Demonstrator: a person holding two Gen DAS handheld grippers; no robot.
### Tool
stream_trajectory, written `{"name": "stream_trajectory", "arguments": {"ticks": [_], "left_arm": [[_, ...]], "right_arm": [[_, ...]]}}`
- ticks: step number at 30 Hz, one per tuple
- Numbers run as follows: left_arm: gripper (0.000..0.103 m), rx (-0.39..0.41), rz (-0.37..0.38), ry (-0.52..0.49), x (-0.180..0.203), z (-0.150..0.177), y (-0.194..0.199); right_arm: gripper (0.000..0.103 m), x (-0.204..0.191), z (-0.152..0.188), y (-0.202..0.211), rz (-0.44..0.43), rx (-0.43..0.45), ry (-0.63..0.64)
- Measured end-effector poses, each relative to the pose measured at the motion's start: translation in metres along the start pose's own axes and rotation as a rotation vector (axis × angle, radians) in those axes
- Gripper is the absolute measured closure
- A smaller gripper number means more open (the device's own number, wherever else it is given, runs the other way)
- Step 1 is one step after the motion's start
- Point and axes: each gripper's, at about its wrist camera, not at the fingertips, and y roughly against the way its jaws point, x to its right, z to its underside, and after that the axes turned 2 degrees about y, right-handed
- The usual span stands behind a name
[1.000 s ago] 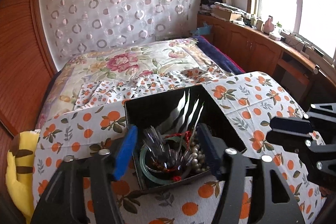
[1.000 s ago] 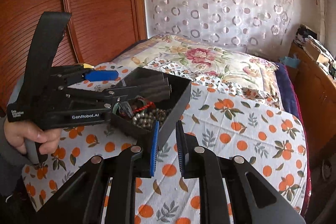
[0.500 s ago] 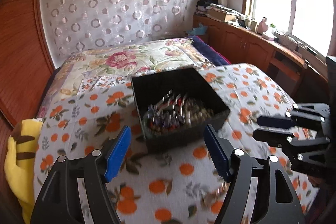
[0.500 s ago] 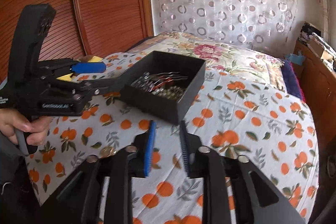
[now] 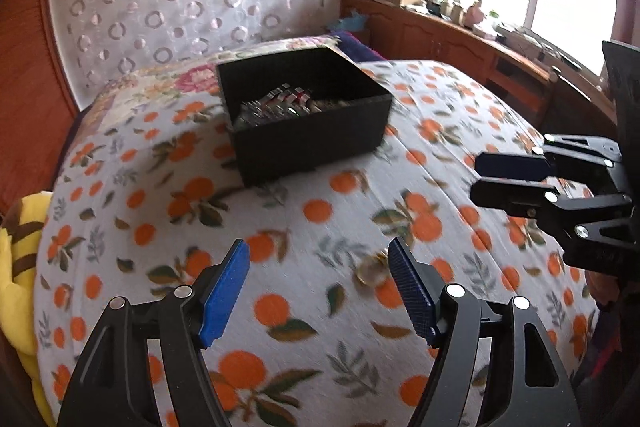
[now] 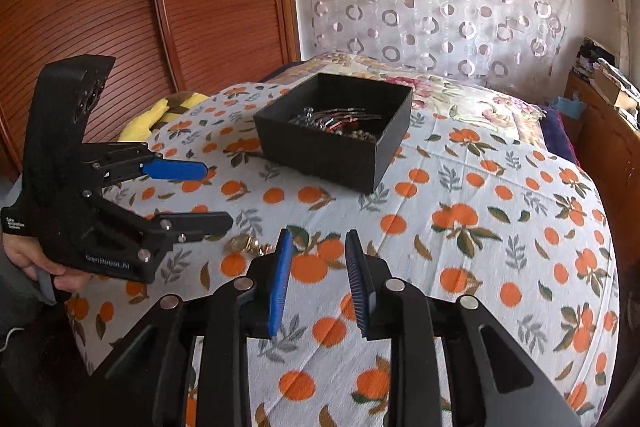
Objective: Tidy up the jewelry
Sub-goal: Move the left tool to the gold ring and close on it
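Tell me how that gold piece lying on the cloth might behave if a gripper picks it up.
The gold piece looks like a round part with a short chain, so it would probably dangle limply. It seems small and light. Lying flat on the soft cloth, it may be hard to pinch without catching fabric.

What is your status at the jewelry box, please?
Left tongs open, empty; right tongs narrowly open, empty. Gold piece loose on cloth, short of black box. Path clear.
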Motion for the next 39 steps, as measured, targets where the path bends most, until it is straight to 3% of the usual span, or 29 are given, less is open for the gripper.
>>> {"name": "stream_trajectory", "arguments": {"ticks": [6, 16, 20, 27, 39], "left_arm": [[0.035, -0.042, 0.033, -0.020, 0.013, 0.007, -0.011], [0.062, -0.064, 0.067, -0.031, 0.020, 0.006, -0.019], [0.064, -0.056, 0.050, -0.047, 0.021, 0.006, -0.022], [0.084, -0.037, 0.011, -0.048, 0.019, 0.006, -0.022], [0.085, 0.012, 0.003, 0.018, 0.000, 0.004, -0.006]], "right_arm": [[0.073, 0.002, 0.007, -0.003, 0.002, -0.017, -0.013], [0.073, 0.001, 0.008, -0.003, -0.004, -0.021, -0.010], [0.070, -0.001, 0.009, -0.004, -0.004, -0.025, -0.007], [0.066, -0.006, 0.011, -0.008, -0.011, -0.035, 0.004], [0.066, -0.022, 0.003, -0.028, -0.073, -0.092, 0.057]]}}
